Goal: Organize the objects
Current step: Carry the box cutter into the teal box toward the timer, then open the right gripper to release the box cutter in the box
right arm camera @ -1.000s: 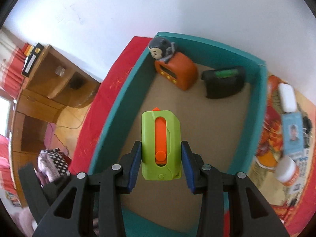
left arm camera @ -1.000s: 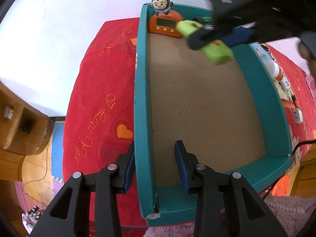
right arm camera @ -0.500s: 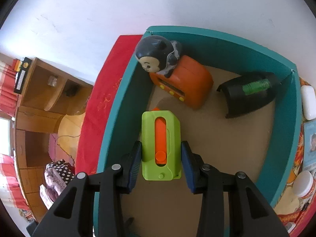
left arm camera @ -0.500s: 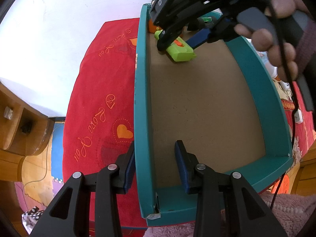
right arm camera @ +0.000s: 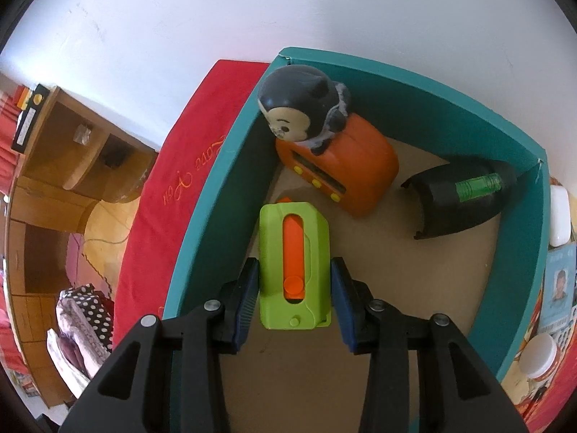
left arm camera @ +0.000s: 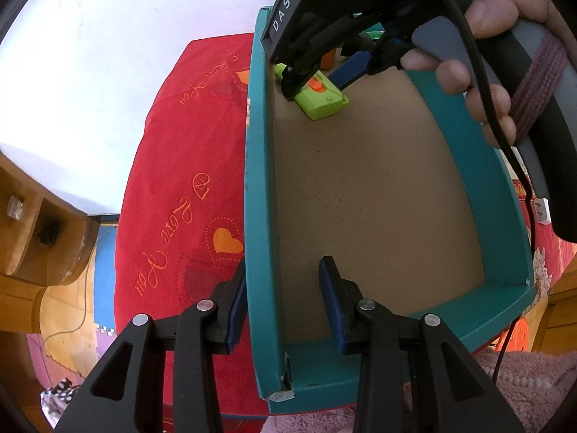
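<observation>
The right claw (right arm camera: 295, 290) grips the green-and-orange cutter (right arm camera: 294, 265) low inside the teal box (right arm camera: 407, 108), near its left wall beside the orange clock (right arm camera: 346, 176), while the left claw (left arm camera: 285, 303) stays clenched on the box's wall.

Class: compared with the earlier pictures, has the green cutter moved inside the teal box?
Yes. The green cutter moved toward the box's left wall, closer to the orange clock.

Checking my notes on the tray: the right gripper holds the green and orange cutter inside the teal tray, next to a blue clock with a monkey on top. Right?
Not quite: the clock is orange, not blue, as the right wrist view shows. The rest holds: the right gripper grips the green and orange cutter inside the teal tray, and the monkey sits on the clock.
</observation>
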